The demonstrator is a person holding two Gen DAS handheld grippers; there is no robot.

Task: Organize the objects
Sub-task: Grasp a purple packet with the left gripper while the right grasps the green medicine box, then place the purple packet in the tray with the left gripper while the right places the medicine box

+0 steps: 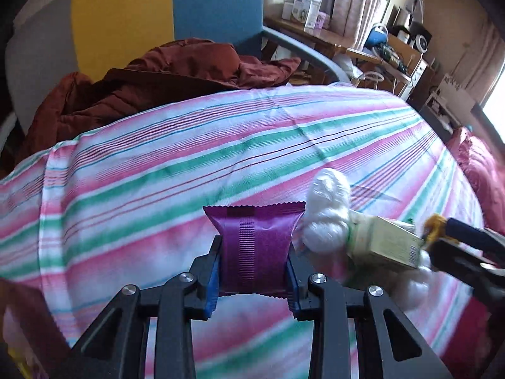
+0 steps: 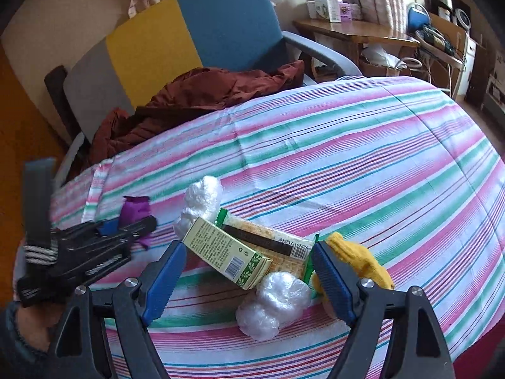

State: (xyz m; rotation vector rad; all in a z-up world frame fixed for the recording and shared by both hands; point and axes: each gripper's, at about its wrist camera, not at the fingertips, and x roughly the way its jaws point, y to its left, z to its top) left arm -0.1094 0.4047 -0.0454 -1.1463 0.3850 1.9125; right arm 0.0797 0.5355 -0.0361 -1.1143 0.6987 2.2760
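Note:
A purple snack packet point(image 1: 255, 237) is pinched between the blue pads of my left gripper point(image 1: 254, 265), which is shut on it just above the striped bedspread point(image 1: 221, 145). In the right wrist view the left gripper point(image 2: 132, 227) and the purple packet point(image 2: 135, 211) show at the left. My right gripper point(image 2: 249, 246) stands open around a small pile: a green box point(image 2: 221, 252), a cracker packet point(image 2: 271, 240), two white plastic wads point(image 2: 274, 303) and a yellow soft thing point(image 2: 356, 262) beside the right finger. Its pads press on nothing.
A rust-brown jacket point(image 2: 195, 94) lies heaped at the bed's far edge, against a chair with grey, yellow and blue panels point(image 2: 221, 22). Beyond stands a wooden desk point(image 2: 347, 31) with small boxes. A red pillow point(image 1: 479, 170) lies at the right.

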